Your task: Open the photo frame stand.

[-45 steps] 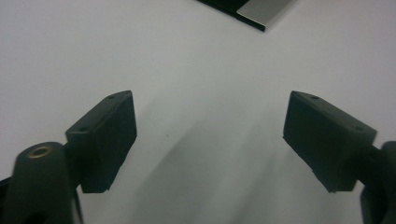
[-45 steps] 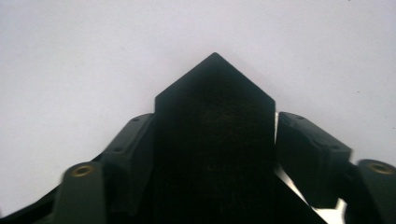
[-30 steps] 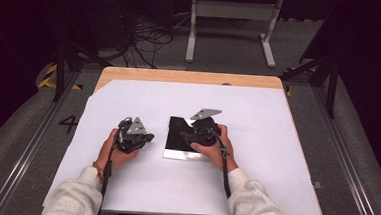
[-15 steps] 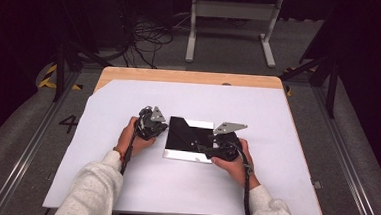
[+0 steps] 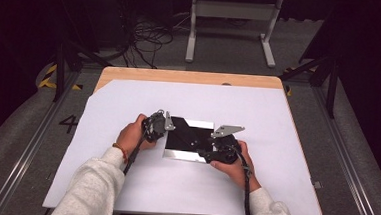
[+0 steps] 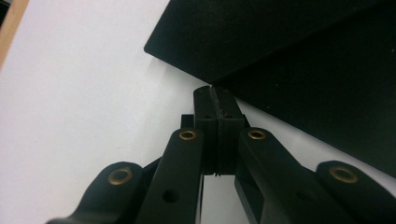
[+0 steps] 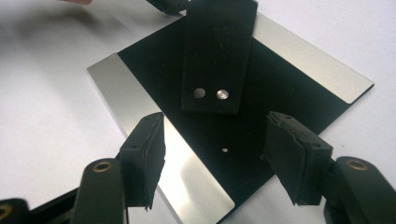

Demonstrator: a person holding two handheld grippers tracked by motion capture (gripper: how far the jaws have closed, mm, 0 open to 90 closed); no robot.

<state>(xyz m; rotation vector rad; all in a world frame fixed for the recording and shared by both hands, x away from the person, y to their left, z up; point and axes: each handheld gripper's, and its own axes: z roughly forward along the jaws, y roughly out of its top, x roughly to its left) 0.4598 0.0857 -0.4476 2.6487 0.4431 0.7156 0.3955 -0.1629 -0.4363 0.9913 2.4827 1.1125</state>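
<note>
A flat black frame back [image 5: 187,135] with silver strips along two edges lies on the white table sheet [image 5: 129,98]. A black stand flap [image 7: 217,56] with two rivets lies on it. My left gripper [image 5: 169,130] is shut with nothing in it, its tips [image 6: 215,93] at the left edge of the black panel [image 6: 289,46]. My right gripper [image 5: 199,149] hovers at the frame's near right side. Its jaws [image 7: 217,135] have just been opening and stand apart above the black panel and a silver strip [image 7: 140,107], holding nothing.
The white sheet covers a wooden tabletop [image 5: 190,77]. Beyond the far edge a white stand [image 5: 231,20] and loose cables [image 5: 148,35] sit on the dark floor. Metal rails [image 5: 345,162] run along both sides of the table.
The left hand has slid right up to the frame's left edge. The right hand has drawn back from over the frame toward its near right side, its jaws a little wider.
</note>
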